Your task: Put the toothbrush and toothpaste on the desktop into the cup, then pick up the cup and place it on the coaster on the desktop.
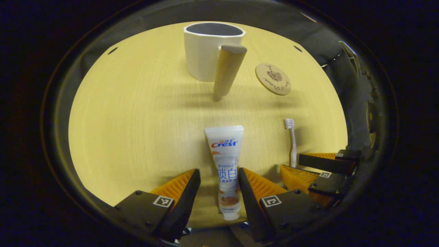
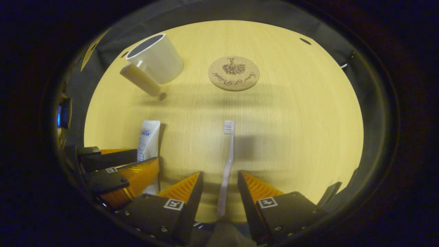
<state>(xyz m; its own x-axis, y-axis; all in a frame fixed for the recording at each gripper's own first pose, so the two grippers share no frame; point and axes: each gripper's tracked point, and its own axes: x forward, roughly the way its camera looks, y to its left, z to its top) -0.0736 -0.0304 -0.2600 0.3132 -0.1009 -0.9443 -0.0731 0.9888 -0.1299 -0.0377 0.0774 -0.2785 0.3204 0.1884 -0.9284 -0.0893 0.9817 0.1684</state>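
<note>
In the left gripper view, the left gripper (image 1: 219, 192) is seen spread wide over the desktop (image 1: 137, 137), and the toothpaste (image 1: 225, 168) is straddled by its two fingers, with a gap left on each side so that the tube is not pressed. The tube lies flat, its cap end nearest the camera and its crimped end pointing toward the cup (image 1: 209, 49). The cup stands upright at the far edge, and its wooden handle (image 1: 228, 72) is turned toward the camera. The coaster (image 1: 273, 79) is found just to the right of the cup, apart from it. The toothbrush (image 1: 292, 140) lies nearer than the coaster, and its handle end is hidden behind the right gripper (image 1: 320, 168).

In the right gripper view, the whole toothbrush (image 2: 227, 164) is shown, bristles toward the coaster (image 2: 233, 73), and its handle lies between the wide-open fingers of the right gripper (image 2: 219, 192), untouched by either. Nothing is held. The cup (image 2: 157, 56) appears tilted by the lens, left of the coaster, with its dark interior visible. The toothpaste (image 2: 147, 144) is partly covered by the left gripper (image 2: 120, 168).
</note>
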